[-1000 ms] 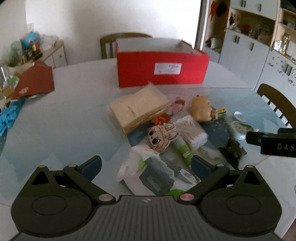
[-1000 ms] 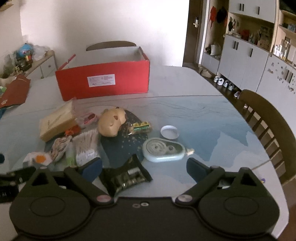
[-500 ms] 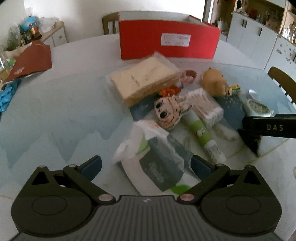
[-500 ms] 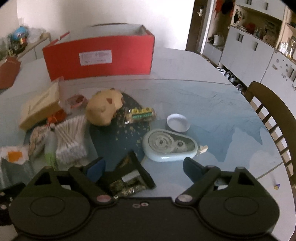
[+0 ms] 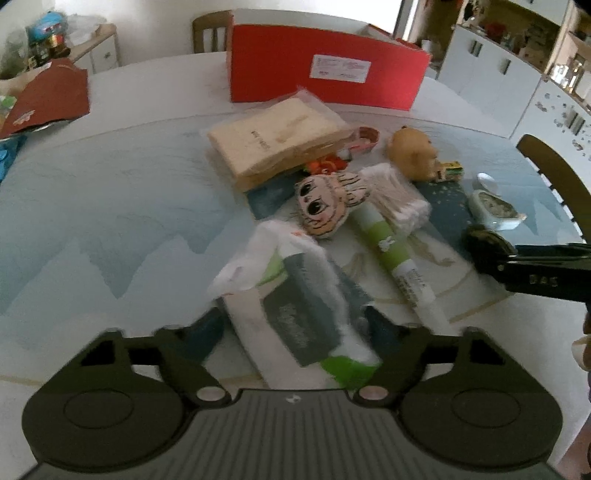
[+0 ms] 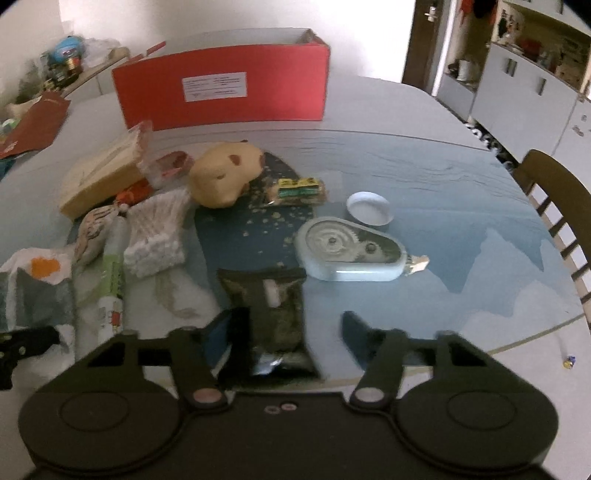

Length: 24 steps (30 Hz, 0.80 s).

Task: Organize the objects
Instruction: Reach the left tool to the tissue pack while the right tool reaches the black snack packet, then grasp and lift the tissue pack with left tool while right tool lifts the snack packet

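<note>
A red cardboard box (image 5: 325, 79) (image 6: 225, 88) stands open at the far side of the table. In front of it lies a pile of small things. My left gripper (image 5: 291, 325) is open, its fingers on either side of a white, grey and green packet (image 5: 295, 317). My right gripper (image 6: 284, 328) is open around a dark foil packet (image 6: 273, 314). Beyond lie a cartoon-face plush (image 5: 325, 206), a green tube (image 5: 391, 258), a cotton-swab pack (image 6: 155, 232), a tan plush (image 6: 225, 173), a tape dispenser (image 6: 351, 251) and a beige paper pack (image 5: 280, 140).
A white cap (image 6: 369, 206) and a small snack bar (image 6: 299, 188) lie near the dispenser. A red folder (image 5: 51, 99) lies at far left. A wooden chair (image 6: 557, 195) stands at the right edge, another (image 5: 208, 31) behind the box. White cabinets (image 6: 535, 88) line the right wall.
Both grippers have moved forward and down toward the table. The white packet now lies between my left fingers, the dark foil packet between my right fingers. The objects have not moved.
</note>
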Tool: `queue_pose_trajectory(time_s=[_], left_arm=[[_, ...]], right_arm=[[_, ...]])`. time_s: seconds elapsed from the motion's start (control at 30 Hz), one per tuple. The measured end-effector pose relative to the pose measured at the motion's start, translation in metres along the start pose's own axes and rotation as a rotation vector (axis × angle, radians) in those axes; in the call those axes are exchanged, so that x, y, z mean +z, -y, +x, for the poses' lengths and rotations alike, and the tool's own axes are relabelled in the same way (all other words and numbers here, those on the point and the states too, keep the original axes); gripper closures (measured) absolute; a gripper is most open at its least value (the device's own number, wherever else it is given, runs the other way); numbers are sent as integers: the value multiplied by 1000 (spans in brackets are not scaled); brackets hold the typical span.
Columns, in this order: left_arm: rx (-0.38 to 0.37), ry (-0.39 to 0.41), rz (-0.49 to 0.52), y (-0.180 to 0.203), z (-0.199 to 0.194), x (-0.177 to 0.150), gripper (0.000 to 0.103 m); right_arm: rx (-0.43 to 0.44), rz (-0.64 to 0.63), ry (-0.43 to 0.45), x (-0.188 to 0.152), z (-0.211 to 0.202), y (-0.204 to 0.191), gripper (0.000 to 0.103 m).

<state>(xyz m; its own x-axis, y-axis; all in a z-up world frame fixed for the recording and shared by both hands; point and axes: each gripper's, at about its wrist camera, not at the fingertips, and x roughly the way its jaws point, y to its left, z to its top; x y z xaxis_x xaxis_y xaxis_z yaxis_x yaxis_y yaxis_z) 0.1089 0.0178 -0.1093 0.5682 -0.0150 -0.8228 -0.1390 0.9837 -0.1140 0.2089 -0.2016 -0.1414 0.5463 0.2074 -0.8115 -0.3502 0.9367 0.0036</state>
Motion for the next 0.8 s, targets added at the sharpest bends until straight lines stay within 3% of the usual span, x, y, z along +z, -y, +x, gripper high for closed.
queue_pose_trajectory(time_s=[0.07, 0.13, 0.23, 0.3, 0.53, 0.8], left_arm=[[-4, 6, 2, 1, -3, 0, 39], [-8, 27, 13, 2, -8, 1, 61], [-10, 46, 24, 4, -13, 3, 76], [-10, 62, 27, 5, -17, 5, 81], [-23, 101, -2, 3, -33, 18, 87], [-27, 166, -5, 7, -56, 47, 88]], right_arm=[[11, -13, -7, 0, 0, -1, 56], [20, -20, -6, -1, -1, -2, 58], [39, -35, -5, 0, -4, -3, 61], [43, -52, -5, 1, -7, -4, 62], [91, -86, 25, 18, -25, -3, 63], [145, -111, 84, 60, -51, 10, 63]])
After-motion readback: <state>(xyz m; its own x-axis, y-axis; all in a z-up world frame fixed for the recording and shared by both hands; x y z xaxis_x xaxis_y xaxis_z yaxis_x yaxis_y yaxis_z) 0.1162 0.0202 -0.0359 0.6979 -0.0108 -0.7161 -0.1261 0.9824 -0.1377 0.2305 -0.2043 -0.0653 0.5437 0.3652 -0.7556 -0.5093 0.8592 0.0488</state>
